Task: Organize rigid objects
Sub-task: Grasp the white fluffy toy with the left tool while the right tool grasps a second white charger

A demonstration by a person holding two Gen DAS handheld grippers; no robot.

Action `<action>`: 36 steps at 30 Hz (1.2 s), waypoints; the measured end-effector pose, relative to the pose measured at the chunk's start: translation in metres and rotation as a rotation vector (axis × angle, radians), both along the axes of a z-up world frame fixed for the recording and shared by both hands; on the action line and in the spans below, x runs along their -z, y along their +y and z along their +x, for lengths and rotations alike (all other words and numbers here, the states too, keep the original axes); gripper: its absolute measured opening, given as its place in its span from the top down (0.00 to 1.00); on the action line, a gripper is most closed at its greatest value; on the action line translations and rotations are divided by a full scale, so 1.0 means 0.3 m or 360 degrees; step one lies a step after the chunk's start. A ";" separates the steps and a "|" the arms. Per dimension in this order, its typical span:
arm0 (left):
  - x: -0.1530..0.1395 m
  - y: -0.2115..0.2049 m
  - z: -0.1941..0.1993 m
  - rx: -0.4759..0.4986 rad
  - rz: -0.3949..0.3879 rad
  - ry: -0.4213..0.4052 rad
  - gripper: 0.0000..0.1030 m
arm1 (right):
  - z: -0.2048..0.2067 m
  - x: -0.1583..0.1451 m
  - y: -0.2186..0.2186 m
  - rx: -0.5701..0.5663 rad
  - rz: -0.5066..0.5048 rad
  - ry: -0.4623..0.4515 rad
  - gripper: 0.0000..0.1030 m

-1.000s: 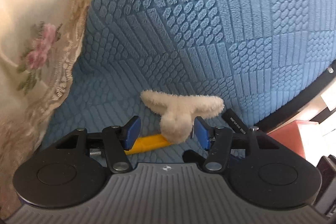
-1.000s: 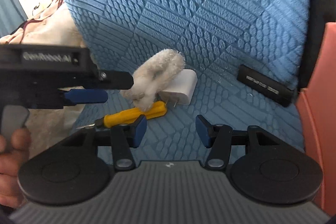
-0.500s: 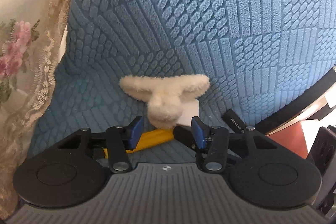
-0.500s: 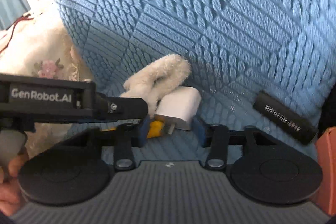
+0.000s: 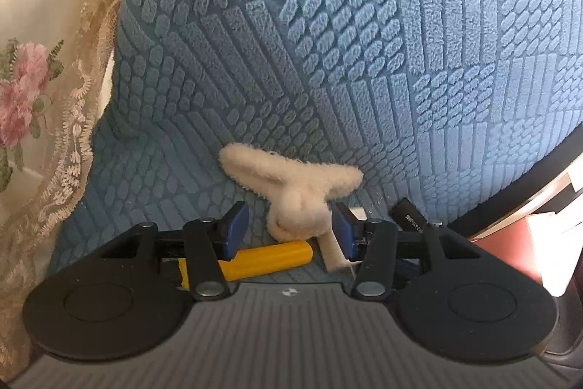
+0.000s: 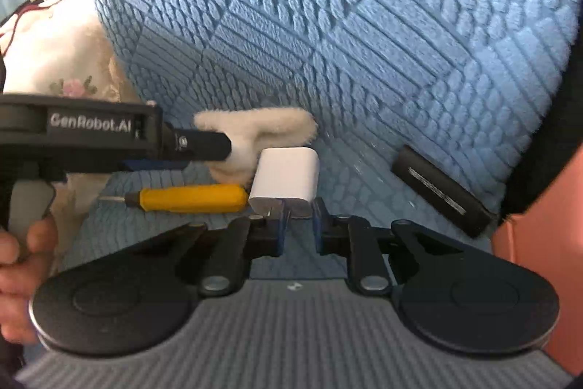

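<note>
A white charger plug (image 6: 286,177) lies on the blue textured sofa seat (image 6: 364,170). My right gripper (image 6: 298,225) has narrowed onto its near end and grips it. A fluffy cream hair claw (image 5: 291,192) lies beside it, also seen in the right wrist view (image 6: 255,130). My left gripper (image 5: 288,232) is open, its blue pads either side of the claw's lower end. A yellow-handled screwdriver (image 5: 269,257) lies under the left gripper, also in the right wrist view (image 6: 189,197). A black stick-shaped device (image 6: 441,192) lies to the right.
The blue cushion backrest (image 5: 328,42) rises behind the objects. A cream lace cloth with pink flowers (image 5: 32,97) hangs at the left. A salmon-coloured box (image 6: 543,261) stands at the right edge of the seat.
My right gripper moved forward and closed on the white charger plug. My left gripper moved in so its open pads flank the hair claw.
</note>
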State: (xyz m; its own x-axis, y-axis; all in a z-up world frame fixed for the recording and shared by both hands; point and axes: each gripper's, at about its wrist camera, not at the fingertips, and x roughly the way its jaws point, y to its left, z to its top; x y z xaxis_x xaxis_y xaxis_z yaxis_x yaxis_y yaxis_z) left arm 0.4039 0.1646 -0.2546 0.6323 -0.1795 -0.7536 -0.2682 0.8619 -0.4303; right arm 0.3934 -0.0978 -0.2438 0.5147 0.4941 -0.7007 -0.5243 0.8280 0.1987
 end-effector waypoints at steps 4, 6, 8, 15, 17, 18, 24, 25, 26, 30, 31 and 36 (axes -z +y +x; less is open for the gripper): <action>0.022 -0.019 0.017 0.0024 0.0014 0.0011 0.45 | -0.036 -0.031 -0.061 0.0004 -0.0036 0.0011 0.96; 0.026 -0.029 0.023 0.0041 0.0029 0.0007 0.45 | -0.051 -0.052 -0.100 0.0019 -0.0012 0.0027 0.96; 0.029 -0.040 0.037 0.0052 0.0049 0.0003 0.45 | -0.052 -0.074 -0.130 0.0001 0.0094 0.0033 0.96; 0.026 -0.062 0.061 0.0087 0.0088 -0.0019 0.45 | -0.024 -0.106 -0.105 -0.0102 0.0135 -0.0118 0.64; 0.029 -0.063 0.064 0.0078 0.0100 -0.0012 0.45 | 0.004 -0.094 -0.085 -0.0120 0.0156 -0.0116 0.52; 0.031 -0.060 0.062 0.0077 0.0097 -0.0011 0.45 | 0.010 -0.089 -0.063 -0.0127 0.0141 -0.0128 0.50; 0.038 -0.055 0.065 0.0087 0.0092 -0.0002 0.45 | 0.046 -0.014 -0.006 -0.0131 0.0039 -0.0128 0.51; 0.039 -0.055 0.067 0.0089 0.0092 0.0002 0.45 | 0.051 -0.006 -0.006 -0.0140 0.0028 -0.0107 0.55; 0.043 -0.056 0.072 0.0089 0.0092 0.0004 0.45 | 0.052 -0.002 -0.006 -0.0145 0.0012 -0.0100 0.55; 0.043 -0.053 0.081 0.0094 0.0083 0.0002 0.45 | 0.041 -0.025 -0.013 -0.0157 -0.0053 -0.0110 0.55; 0.045 -0.051 0.082 0.0098 0.0081 0.0004 0.45 | 0.036 -0.031 -0.012 -0.0153 -0.0059 -0.0120 0.56; 0.054 -0.054 0.083 0.0141 0.0101 0.0010 0.45 | 0.023 -0.048 -0.045 -0.0070 -0.0153 -0.0082 0.56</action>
